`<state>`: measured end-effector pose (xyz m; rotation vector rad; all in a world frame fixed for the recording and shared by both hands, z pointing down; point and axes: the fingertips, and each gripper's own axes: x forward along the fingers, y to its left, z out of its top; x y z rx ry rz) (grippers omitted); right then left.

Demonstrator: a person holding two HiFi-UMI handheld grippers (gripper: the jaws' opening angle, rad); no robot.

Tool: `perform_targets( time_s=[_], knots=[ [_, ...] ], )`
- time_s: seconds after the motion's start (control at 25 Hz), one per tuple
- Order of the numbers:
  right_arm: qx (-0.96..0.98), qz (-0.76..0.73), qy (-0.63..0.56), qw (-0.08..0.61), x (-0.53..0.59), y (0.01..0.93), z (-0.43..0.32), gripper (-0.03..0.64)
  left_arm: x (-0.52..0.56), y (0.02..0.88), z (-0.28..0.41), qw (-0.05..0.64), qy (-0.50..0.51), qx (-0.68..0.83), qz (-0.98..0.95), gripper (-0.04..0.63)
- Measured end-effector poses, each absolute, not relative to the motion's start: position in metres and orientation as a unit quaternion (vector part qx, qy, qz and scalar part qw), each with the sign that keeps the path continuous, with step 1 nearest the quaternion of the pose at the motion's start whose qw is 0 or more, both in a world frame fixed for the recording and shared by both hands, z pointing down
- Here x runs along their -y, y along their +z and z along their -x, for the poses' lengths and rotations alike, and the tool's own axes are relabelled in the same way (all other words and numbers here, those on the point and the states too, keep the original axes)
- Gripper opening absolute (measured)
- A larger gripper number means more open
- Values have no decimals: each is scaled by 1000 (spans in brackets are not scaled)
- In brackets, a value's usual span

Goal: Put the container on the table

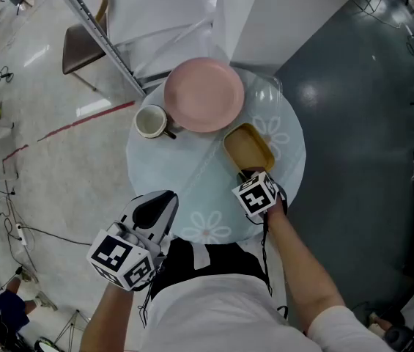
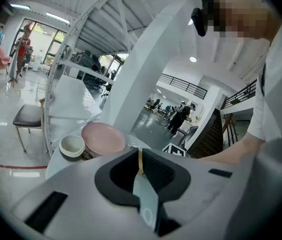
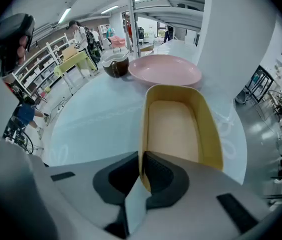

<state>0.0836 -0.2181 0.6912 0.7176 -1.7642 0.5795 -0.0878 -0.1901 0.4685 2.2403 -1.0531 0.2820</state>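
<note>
A yellow oblong container is over the right side of the round glass table, and I cannot tell if its base touches the glass. My right gripper is shut on its near rim. In the right gripper view the container is empty, with its wall pinched between the dark pads at my right gripper. My left gripper hovers by the table's near-left edge, close to the person's body. It is shut with nothing in it.
A pink plate lies at the table's far side, and a white mug stands just left of it. A brown chair and a slanted metal frame stand beyond the table on the left. A white pillar rises behind.
</note>
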Motion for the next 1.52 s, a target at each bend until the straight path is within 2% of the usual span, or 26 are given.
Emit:
perform_targets(
  time_s=[0.32, 0.44, 0.96, 1.52],
  knots=[
    [742, -306, 245, 544, 219, 688, -76, 37, 188, 470, 99, 321, 106, 398, -853, 41],
    [740, -308, 245, 545, 218, 687, -75, 98, 189, 468, 99, 320, 105, 396, -854, 41],
    [743, -346, 233, 523, 218, 651, -83, 100, 186, 451, 102, 302, 102, 384, -867, 41],
    [771, -397, 224, 445, 220, 581, -80, 97, 178, 420, 96, 266, 101, 370, -884, 41]
  ],
)
